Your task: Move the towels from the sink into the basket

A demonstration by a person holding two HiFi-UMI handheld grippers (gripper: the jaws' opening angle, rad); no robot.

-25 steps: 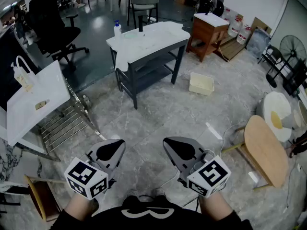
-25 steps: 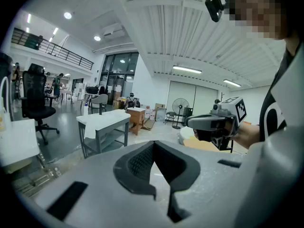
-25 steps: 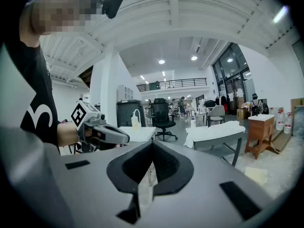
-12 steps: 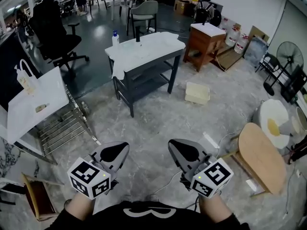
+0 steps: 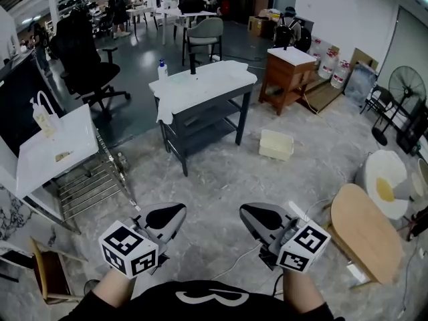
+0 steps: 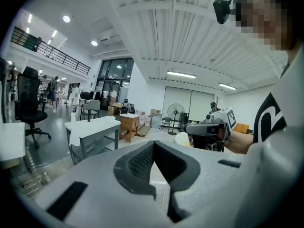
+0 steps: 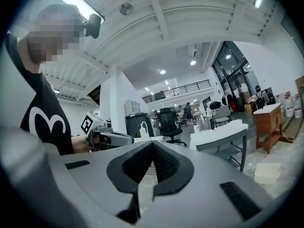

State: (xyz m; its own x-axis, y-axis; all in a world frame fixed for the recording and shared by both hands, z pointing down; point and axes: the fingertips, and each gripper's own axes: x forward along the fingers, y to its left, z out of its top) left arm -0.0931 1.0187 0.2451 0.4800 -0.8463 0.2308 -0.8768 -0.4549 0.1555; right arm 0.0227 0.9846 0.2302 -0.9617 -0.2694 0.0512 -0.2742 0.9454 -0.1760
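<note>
A dark-framed sink table (image 5: 242, 104) stands across the floor ahead, with a black faucet (image 5: 192, 63). White cloth (image 5: 200, 80) covers its top and hangs over the left corner. A cream basket (image 5: 276, 144) sits on the floor to the table's right. My left gripper (image 5: 175, 210) and right gripper (image 5: 246, 210) are held side by side near my body, far short of the table. Both are shut with nothing between the pads. The left gripper view shows its own shut tips (image 6: 153, 144) and the right gripper (image 6: 207, 129) beside it. The right gripper view shows its own tips (image 7: 153, 144).
A wooden cabinet (image 5: 289, 65) stands right of the sink table. A white table (image 5: 50, 154) with a metal rack (image 5: 90, 182) under it is at the left, a round wooden table (image 5: 364, 225) at the right. A cable (image 5: 234, 263) lies on the marble floor.
The person has walked on and the view has lifted, so the sink table and basket sit lower in the picture. Both grippers stay shut and side by side.
</note>
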